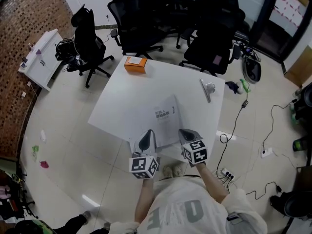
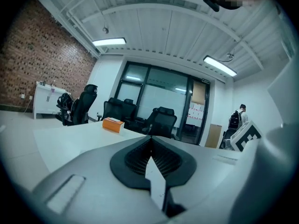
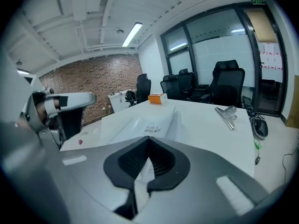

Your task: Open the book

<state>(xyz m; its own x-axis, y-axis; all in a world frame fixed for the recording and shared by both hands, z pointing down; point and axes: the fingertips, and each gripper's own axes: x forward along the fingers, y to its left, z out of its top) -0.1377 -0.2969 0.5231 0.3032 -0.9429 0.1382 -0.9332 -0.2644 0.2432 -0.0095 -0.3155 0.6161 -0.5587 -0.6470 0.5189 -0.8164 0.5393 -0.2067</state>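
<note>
The book lies at the near edge of the table, right in front of me, its white cover bowed up. My left gripper is pinched on a thin white sheet at the book's near-left edge. My right gripper is clamped the same way on a leaf at the near-right. Tearing worries me most, since both hold paper and pulling them apart could rip it. If either has caught cover and pages together, the whole book may lift or slide off the edge.
</note>
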